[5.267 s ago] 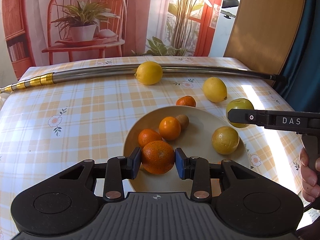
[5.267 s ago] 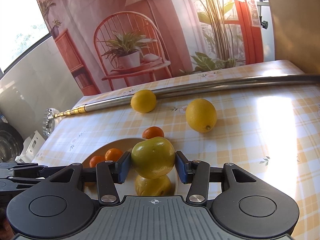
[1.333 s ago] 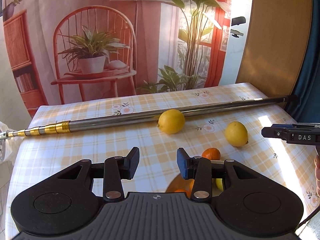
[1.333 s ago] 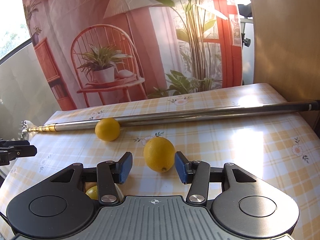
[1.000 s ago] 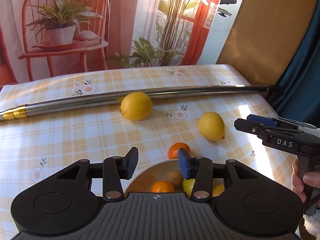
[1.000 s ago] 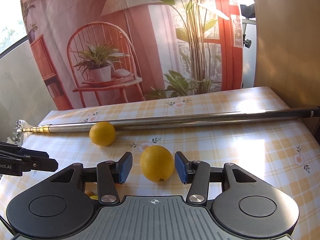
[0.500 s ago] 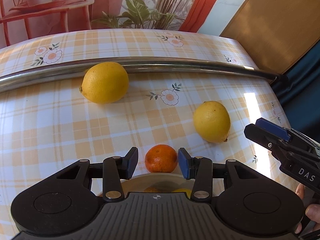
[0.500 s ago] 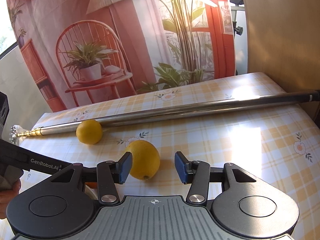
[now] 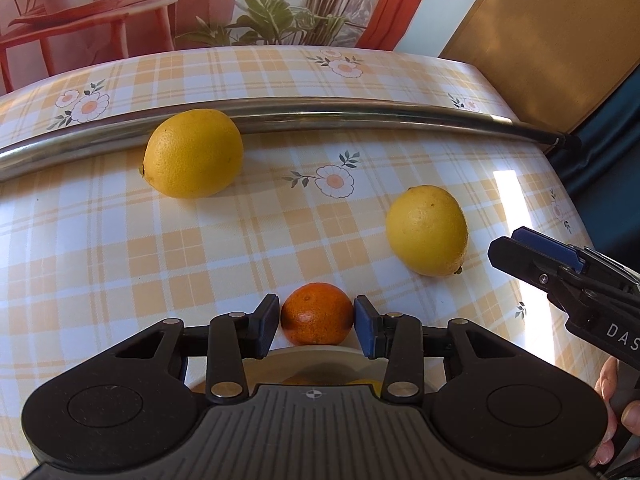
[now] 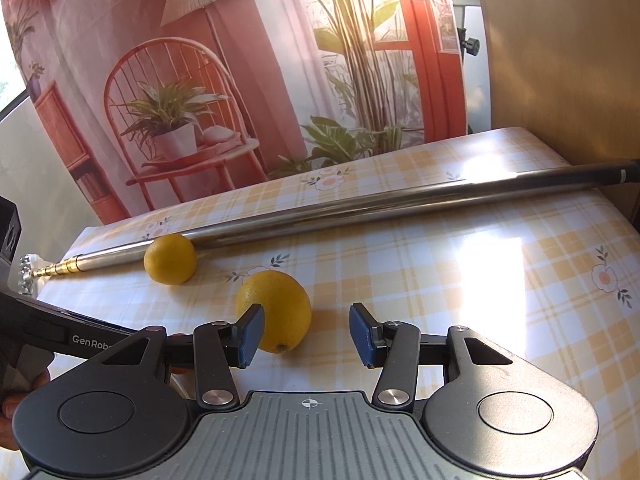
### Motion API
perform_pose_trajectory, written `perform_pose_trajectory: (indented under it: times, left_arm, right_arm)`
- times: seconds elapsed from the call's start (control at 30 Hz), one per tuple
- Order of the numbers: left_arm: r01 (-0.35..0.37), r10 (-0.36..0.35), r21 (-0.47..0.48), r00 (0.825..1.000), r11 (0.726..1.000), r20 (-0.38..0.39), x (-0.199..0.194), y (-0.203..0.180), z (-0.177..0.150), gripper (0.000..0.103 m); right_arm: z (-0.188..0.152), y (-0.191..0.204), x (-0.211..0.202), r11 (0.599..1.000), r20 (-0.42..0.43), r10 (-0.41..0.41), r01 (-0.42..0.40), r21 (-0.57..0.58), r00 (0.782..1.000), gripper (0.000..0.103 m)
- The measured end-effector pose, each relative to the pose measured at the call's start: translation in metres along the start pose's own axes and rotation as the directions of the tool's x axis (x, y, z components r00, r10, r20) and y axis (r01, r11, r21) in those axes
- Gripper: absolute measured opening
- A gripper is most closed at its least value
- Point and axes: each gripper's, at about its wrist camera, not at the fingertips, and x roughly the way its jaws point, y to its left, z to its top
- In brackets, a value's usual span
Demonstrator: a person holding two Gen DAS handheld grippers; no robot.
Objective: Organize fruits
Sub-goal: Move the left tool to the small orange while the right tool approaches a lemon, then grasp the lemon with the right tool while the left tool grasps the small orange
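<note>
A small orange mandarin [image 9: 316, 314] lies on the checked tablecloth just past the rim of the beige plate [image 9: 312, 354]. My left gripper [image 9: 316, 326] is open, with one blue pad close on each side of the mandarin. One lemon [image 9: 426, 230] lies to the right, and a second lemon [image 9: 194, 154] rests against the metal pole. My right gripper [image 10: 306, 338] is open and holds nothing. The near lemon [image 10: 276, 310] lies just ahead of it, partly behind its left finger. The right gripper [image 9: 532, 252] also shows at the right edge of the left wrist view.
A long metal pole [image 10: 360, 208] lies across the back of the table, and the far lemon [image 10: 170, 258] touches it. A printed backdrop stands behind the table and a brown board at the right. The plate's fruit is mostly hidden under my left gripper. A hand [image 9: 618, 404] holds the right tool.
My left gripper moved forward and down from over the plate, so the mandarin now sits between its pads. The right gripper shifted right; the lemon now sits left of centre.
</note>
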Motion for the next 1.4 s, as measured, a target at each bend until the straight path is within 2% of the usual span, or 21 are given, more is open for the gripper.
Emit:
perform_pose_trajectory:
  times: [0.3,0.6,0.83,1.1,1.4]
  left_arm:
    - [-0.06,0.058,0.033,0.996,0.998,0.066,-0.014,-0.001,-0.009,0.04]
    - [-0.095,0.085,0.063,0.985,0.993,0.149,-0.033,-0.002,-0.02,0.039]
    - [-0.129,0.113,0.075,0.975,0.989,0.194,-0.042,-0.004,-0.025,0.039]
    - [-0.147,0.126,0.078,0.965,0.986,0.229,-0.052,-0.003,-0.031,0.039]
    - [-0.149,0.128,0.072,0.961,0.986,0.247,-0.059,0.001,-0.037,0.039]
  right_arm:
    - [0.0,0.002,0.003,1.0,-0.007,0.011,-0.011,-0.021,1.0,0.045]
    - [0.005,0.017,0.012,0.993,-0.019,0.037,-0.039,-0.107,0.999,0.045]
    - [0.012,0.022,0.03,0.99,-0.03,0.056,-0.06,-0.129,0.998,0.059]
    - [0.008,0.022,0.057,0.992,-0.107,0.056,-0.067,-0.103,0.993,0.055]
    - [0.001,0.022,0.063,0.996,-0.109,0.042,-0.05,-0.073,0.993,0.05]
